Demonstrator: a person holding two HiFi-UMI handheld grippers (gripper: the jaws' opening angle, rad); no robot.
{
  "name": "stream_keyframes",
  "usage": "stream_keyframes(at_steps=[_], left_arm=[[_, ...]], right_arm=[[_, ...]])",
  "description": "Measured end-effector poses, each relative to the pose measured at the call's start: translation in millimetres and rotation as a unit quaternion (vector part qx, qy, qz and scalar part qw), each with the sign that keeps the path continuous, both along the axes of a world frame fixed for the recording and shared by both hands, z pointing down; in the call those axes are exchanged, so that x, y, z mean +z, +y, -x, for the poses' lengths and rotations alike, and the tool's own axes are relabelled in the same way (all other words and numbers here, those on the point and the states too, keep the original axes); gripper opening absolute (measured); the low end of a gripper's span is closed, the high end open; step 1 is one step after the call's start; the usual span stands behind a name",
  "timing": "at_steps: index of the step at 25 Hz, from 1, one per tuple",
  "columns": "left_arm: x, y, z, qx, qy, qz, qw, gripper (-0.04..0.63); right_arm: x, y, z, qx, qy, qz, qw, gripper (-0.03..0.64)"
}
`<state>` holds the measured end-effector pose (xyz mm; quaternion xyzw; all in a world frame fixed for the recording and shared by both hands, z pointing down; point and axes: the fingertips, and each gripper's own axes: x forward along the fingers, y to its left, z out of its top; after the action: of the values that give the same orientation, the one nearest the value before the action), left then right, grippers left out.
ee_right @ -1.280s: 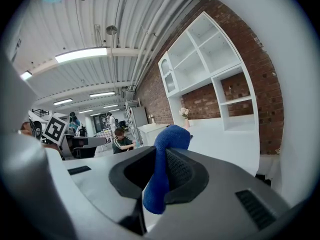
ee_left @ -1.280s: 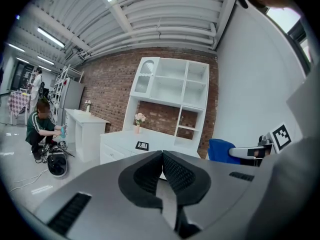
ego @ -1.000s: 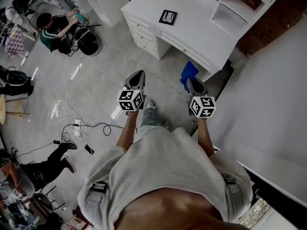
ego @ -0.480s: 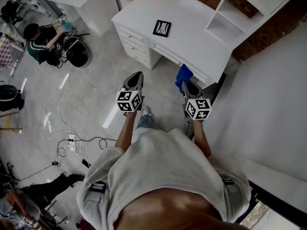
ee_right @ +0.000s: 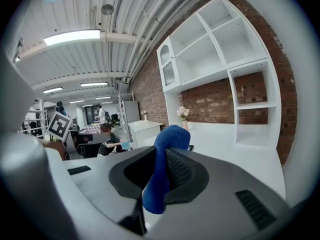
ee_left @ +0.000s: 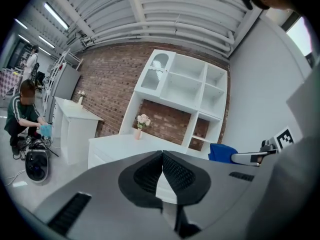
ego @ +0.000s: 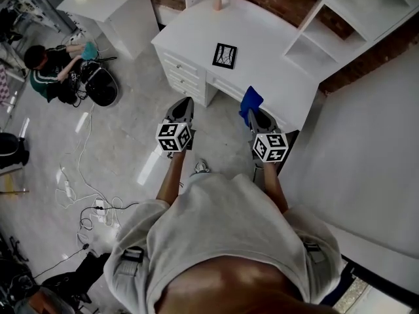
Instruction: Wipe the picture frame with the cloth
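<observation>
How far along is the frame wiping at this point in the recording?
Done: the blue cloth is picked up, clamped in the right gripper. In hand: the person stands short of the white desk, both grippers held out toward it; the left gripper is shut and empty. Left: the picture frame lies flat on the desk, untouched, so all the wiping remains.
</observation>
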<state>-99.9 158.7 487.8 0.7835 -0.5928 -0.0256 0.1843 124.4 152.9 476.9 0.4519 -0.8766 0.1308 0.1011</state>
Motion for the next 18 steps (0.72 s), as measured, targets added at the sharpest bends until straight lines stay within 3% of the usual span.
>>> stream_keyframes(at_steps=[10, 18], left_arm=[[3.1, -66.5, 38.5, 0.031, 0.011, -0.007, 0.9994, 0.015], [11.4, -85.8, 47.1, 0.051, 0.014, 0.0, 0.9986, 0.015]], right_arm=[[-0.8, -53.8, 43.5, 0.03, 0.003, -0.009, 1.0, 0.063], [7.4, -66.6, 58.5, 0.045, 0.006, -0.001, 0.999, 0.063]])
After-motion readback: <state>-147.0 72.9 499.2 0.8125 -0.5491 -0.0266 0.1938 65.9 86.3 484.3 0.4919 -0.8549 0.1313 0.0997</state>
